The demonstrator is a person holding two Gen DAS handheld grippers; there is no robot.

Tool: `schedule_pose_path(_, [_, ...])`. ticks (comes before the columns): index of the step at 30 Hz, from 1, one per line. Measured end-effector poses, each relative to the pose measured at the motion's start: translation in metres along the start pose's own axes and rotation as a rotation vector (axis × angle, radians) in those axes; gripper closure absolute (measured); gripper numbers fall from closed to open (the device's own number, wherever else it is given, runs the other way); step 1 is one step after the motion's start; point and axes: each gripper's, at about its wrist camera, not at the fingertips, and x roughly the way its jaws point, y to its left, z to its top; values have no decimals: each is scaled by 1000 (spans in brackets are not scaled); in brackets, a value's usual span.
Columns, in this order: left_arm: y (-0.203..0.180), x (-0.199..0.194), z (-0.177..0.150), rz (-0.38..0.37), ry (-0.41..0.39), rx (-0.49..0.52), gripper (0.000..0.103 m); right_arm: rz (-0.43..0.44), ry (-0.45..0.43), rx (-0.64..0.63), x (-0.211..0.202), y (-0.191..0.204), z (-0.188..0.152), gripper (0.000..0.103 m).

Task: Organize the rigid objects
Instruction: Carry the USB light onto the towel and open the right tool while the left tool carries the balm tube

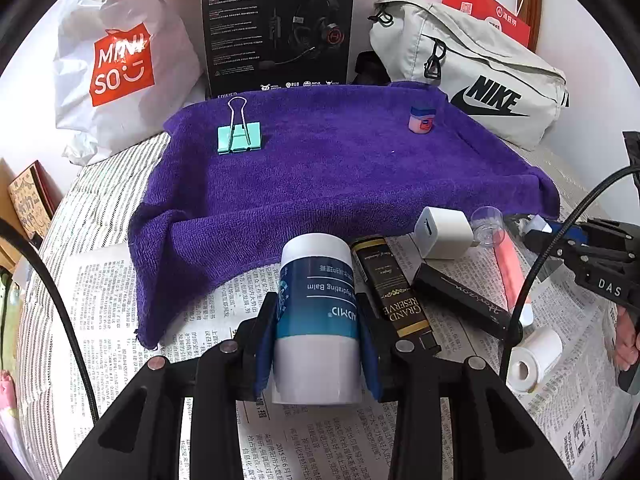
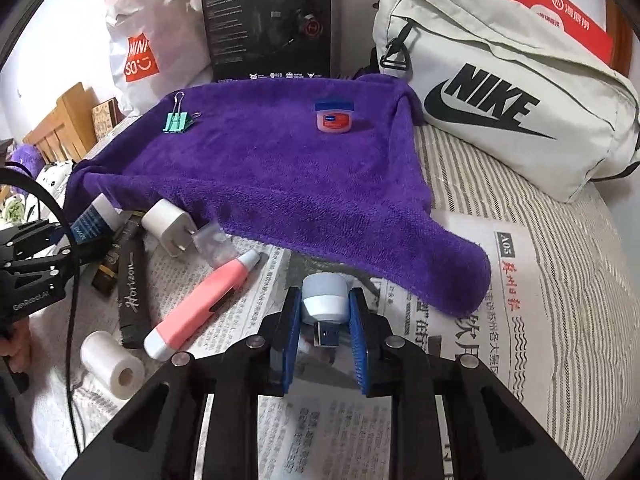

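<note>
My left gripper [image 1: 316, 320] is shut on a white and blue balm tube [image 1: 316, 304], held over the newspaper [image 1: 104, 280] just before the purple towel [image 1: 320, 160]. My right gripper [image 2: 325, 312] is shut on a small white USB night light [image 2: 324, 298] near the towel's [image 2: 280, 172] front edge. On the towel stand a green binder clip [image 1: 239, 138], also in the right wrist view [image 2: 178, 122], and a small pink jar with a blue lid [image 1: 421, 119], also in the right wrist view [image 2: 335, 116].
On the newspaper [image 2: 460, 280] lie a white charger [image 2: 170, 226], a pink pen-shaped device [image 2: 200, 304], black boxes [image 2: 130, 292], a clear plastic piece [image 2: 214, 244] and a white tape roll [image 2: 112, 364]. Behind the towel stand a Miniso bag [image 1: 120, 60], a headset box [image 1: 280, 28] and a Nike bag [image 2: 512, 92].
</note>
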Motion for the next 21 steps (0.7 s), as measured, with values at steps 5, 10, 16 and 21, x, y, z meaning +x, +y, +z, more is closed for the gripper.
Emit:
schedule_pose_path(5, [0, 0, 0, -4, 0, -4, 69, -11, -15, -9, 0, 2, -3, 79])
schedule_pose_path(10, [-2, -2, 0, -1, 15, 17, 69, 3, 19, -12, -3, 2, 1, 80])
schedule_pose_path(16, [2, -3, -1, -13, 7, -6, 69, -6, 13, -20, -2, 3, -3, 79])
schedule_pose_path(21, [7, -7, 0, -46, 38, -28, 69, 9, 34, 5, -5, -1, 1, 80])
